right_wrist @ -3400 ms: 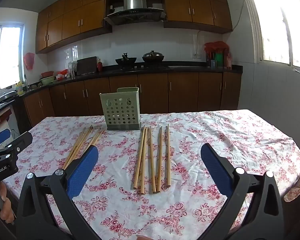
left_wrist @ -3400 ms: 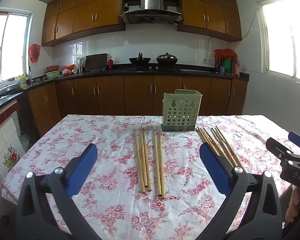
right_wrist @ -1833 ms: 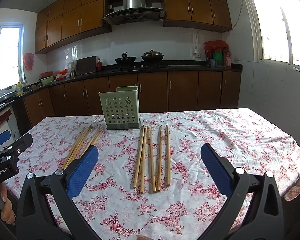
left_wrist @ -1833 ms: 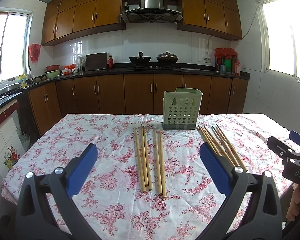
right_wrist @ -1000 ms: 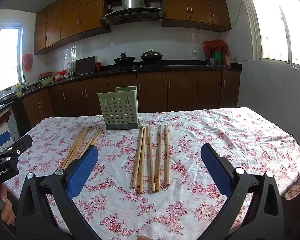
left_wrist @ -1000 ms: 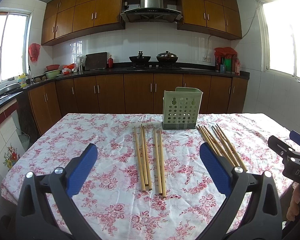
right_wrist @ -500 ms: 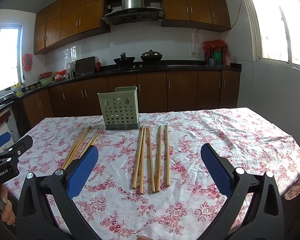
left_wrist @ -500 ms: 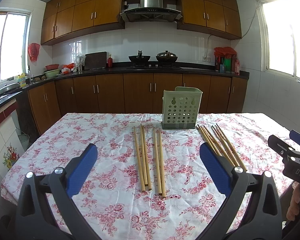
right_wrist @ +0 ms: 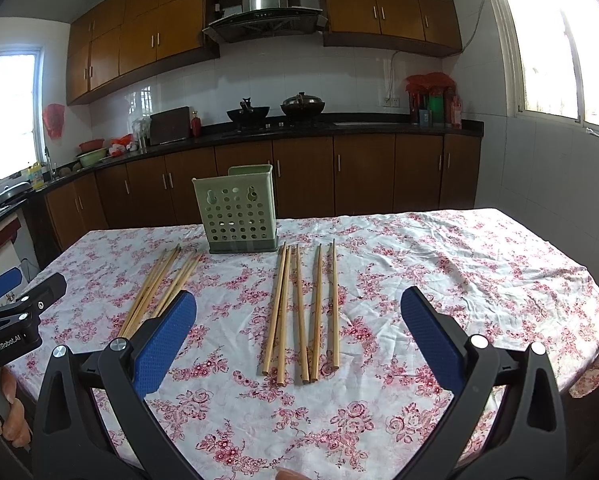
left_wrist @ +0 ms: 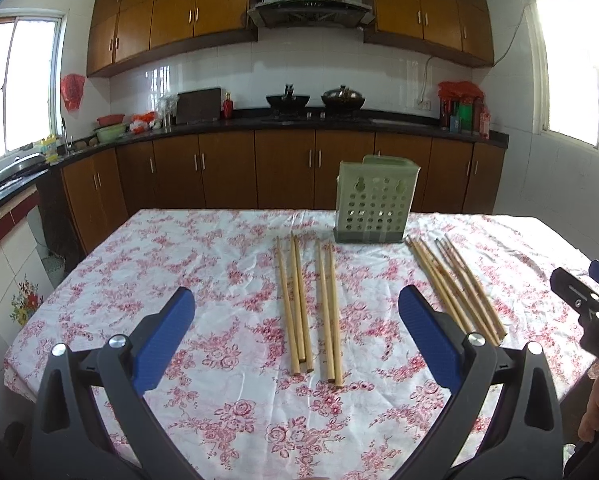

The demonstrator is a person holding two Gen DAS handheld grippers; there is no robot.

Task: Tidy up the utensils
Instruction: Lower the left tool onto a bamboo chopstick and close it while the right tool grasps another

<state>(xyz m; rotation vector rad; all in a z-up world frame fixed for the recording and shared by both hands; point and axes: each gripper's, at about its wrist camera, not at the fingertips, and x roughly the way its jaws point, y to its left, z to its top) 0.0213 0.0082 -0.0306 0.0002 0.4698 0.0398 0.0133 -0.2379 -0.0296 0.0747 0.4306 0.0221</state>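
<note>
On the floral-clothed worktop [left_wrist: 203, 264], left wrist view: left tool [left_wrist: 295, 328] spread wide, empty; five chopsticks [left_wrist: 311, 304] lie ahead, near the green perforated holder [left_wrist: 373, 204], a second bundle [left_wrist: 455, 284] further right. Right wrist view: right tool [right_wrist: 297, 328] likewise spread, empty, that bundle fanned out in front. Judged light, stiff, slippery, prone to rolling; pinch mid-length. Only this view shows the worktop's right edge.

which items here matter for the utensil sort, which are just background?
Job:
- chopsticks in front of the left tool
- chopsticks in front of the right tool
- green perforated holder, empty as far as visible
- left tool and right tool, both open

Background:
- floral tablecloth
- wok and lidded pot on the stove
- red bottle
</note>
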